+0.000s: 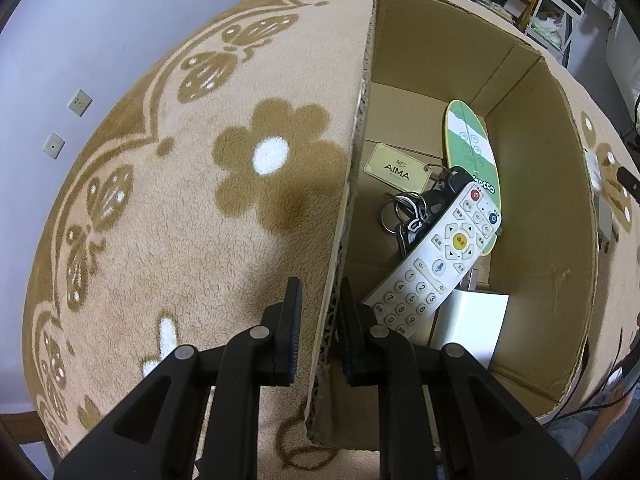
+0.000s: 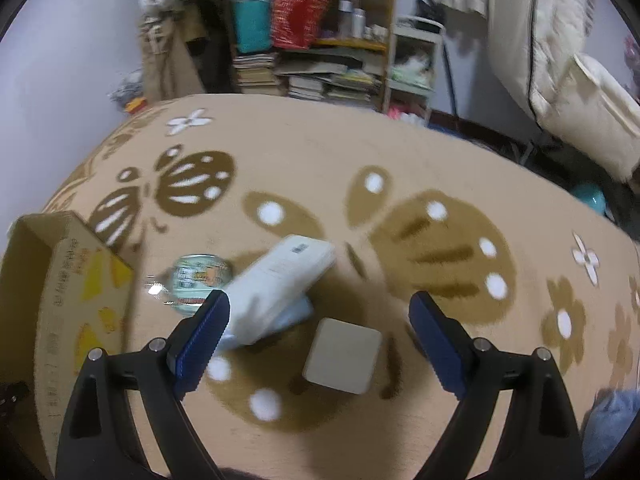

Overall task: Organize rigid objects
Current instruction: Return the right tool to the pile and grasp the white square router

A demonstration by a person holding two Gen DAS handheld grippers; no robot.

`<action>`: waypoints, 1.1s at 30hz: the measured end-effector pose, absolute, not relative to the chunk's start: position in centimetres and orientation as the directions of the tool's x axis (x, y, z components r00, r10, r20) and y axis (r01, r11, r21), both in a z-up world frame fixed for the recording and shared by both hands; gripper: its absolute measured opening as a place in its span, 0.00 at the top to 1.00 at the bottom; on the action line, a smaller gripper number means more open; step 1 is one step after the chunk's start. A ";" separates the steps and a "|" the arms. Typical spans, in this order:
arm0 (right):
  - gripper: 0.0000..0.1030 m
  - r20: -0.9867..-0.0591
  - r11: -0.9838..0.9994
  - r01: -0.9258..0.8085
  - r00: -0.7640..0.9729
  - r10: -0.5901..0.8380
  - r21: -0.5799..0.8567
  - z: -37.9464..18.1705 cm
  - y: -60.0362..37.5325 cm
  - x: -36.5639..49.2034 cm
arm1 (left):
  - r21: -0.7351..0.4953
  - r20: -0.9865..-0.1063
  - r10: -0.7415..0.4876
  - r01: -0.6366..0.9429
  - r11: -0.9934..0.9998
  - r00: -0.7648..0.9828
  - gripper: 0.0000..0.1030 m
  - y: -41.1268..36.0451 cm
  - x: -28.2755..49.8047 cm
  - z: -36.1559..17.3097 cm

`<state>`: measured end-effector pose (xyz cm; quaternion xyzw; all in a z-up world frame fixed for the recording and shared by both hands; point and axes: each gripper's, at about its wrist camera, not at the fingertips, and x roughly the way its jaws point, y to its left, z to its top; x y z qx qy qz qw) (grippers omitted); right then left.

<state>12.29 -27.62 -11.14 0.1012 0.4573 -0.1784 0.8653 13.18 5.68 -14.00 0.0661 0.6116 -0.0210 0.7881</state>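
Observation:
My left gripper (image 1: 318, 300) is shut on the near left wall of an open cardboard box (image 1: 352, 200), one finger outside and one inside. Inside the box lie a white remote control (image 1: 436, 256), a green and white oval remote (image 1: 472, 148), a bunch of keys (image 1: 416, 208) with a cream AIMA tag (image 1: 397, 168), and a white charger block (image 1: 472, 324). My right gripper (image 2: 320, 316) is open and empty above the rug. Below it lie a small white square block (image 2: 342, 356) and a white power bank (image 2: 280, 280) resting on something pale blue. The box's corner (image 2: 68, 280) shows at left.
A beige rug with brown flowers and butterflies (image 2: 400, 160) covers the surface. A small clear jar with a printed label (image 2: 198, 280) lies beside the power bank, near the box. Cluttered shelves (image 2: 312, 40) and white bedding (image 2: 560, 60) stand beyond the rug.

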 end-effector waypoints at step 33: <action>0.53 -0.919 0.863 0.502 0.366 -0.148 0.061 -18.2 -29.4 11.2 | 0.090 -0.965 0.056 0.122 0.988 0.256 0.85 5.1 13.1 -13.6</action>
